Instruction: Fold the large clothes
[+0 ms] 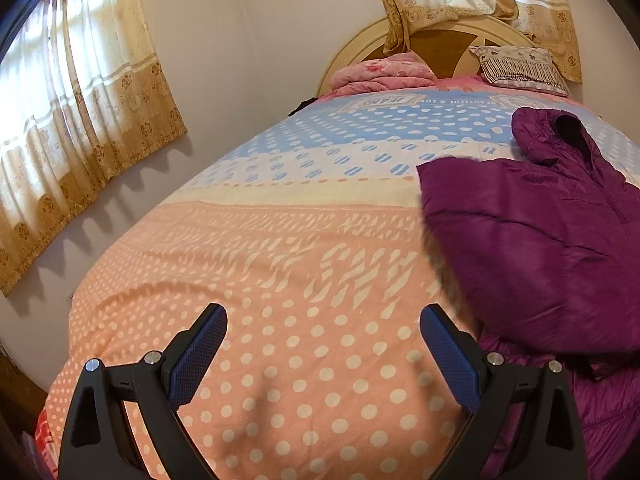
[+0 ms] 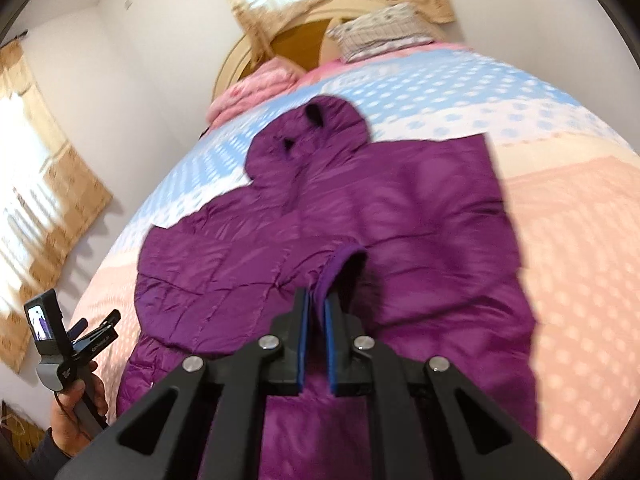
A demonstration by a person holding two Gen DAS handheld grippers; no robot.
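Note:
A purple hooded puffer jacket (image 2: 360, 220) lies on the bed, hood toward the headboard, its sleeves folded over the body. My right gripper (image 2: 318, 300) is shut on a sleeve cuff (image 2: 344, 264) over the jacket's middle. The right wrist view is blurred. In the left wrist view the jacket (image 1: 540, 240) lies at the right. My left gripper (image 1: 322, 320) is open and empty above the peach dotted bedspread, left of the jacket; it also shows in the right wrist view (image 2: 92, 328), held in a hand.
The bedspread (image 1: 280, 280) is peach, white and blue. A folded pink quilt (image 1: 380, 76) and a pillow (image 1: 520, 66) lie by the round headboard (image 1: 360, 44). Curtained windows (image 1: 80, 120) and a wall run along the bed's left side.

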